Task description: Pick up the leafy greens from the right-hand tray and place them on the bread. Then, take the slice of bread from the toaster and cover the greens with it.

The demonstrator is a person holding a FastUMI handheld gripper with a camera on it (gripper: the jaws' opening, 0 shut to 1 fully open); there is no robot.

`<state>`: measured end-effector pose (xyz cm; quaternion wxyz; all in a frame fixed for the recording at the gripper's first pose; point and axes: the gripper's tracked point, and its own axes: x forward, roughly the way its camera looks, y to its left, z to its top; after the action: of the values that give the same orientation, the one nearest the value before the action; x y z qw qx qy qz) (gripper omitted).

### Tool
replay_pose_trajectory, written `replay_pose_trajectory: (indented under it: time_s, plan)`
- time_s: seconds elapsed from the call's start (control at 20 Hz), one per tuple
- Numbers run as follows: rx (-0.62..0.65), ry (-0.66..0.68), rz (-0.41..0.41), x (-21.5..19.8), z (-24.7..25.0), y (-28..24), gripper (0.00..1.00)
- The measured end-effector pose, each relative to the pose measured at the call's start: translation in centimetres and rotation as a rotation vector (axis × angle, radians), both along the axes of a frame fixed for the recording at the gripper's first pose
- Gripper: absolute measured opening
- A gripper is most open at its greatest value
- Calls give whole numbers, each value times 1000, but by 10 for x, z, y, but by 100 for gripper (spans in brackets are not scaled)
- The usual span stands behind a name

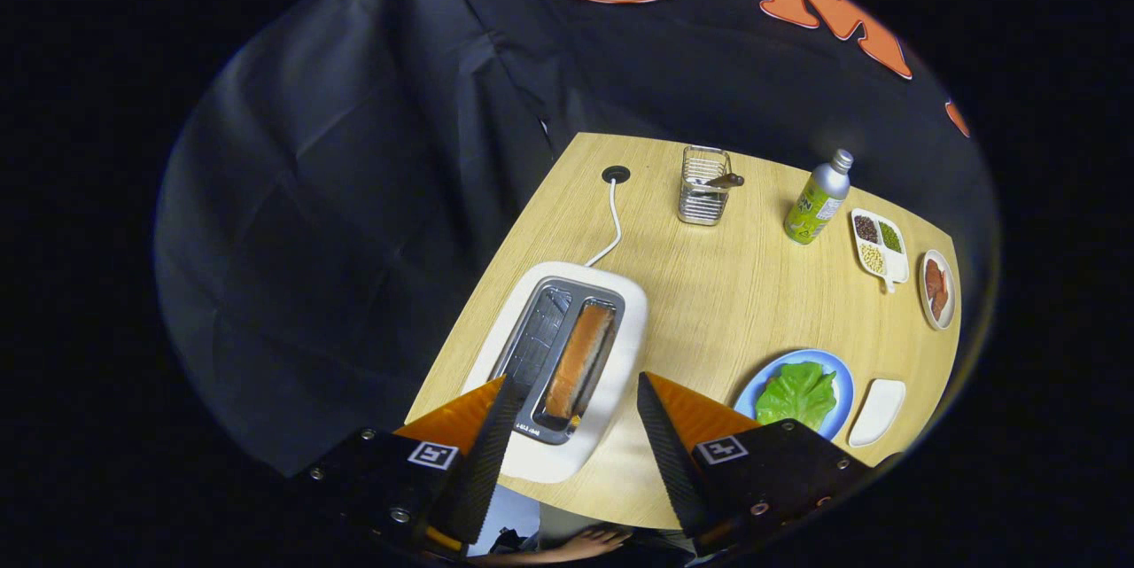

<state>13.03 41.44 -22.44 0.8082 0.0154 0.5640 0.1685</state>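
A white toaster (611, 302) stands on the wooden table (735, 284), with a slice of bread (580, 357) upright in its right slot. My gripper (574, 384) hovers open above the toaster, and the bread slice lies between and just ahead of its fingertips. Nothing is held between the fingers. To the right, a blue plate (840, 373) carries the leafy greens (797, 392), which cover whatever lies under them. A small white tray (877, 411) sits bare just right of the plate.
A wire holder (704, 187), a green bottle (819, 201), a divided dish of beans (879, 245) and a small dish of meat (937, 288) line the far and right side. The toaster's cord (613, 227) runs to a table grommet. A hand (585, 543) shows below the table edge.
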Motion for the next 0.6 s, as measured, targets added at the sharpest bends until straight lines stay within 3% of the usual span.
replay_pose_trajectory:
  time_s: [0.35, 0.6]
  plan:
    - [-67, 63, -72, 12, -38, 16, 58]
    - [-102, 61, -132, 19, -51, 10, 23]
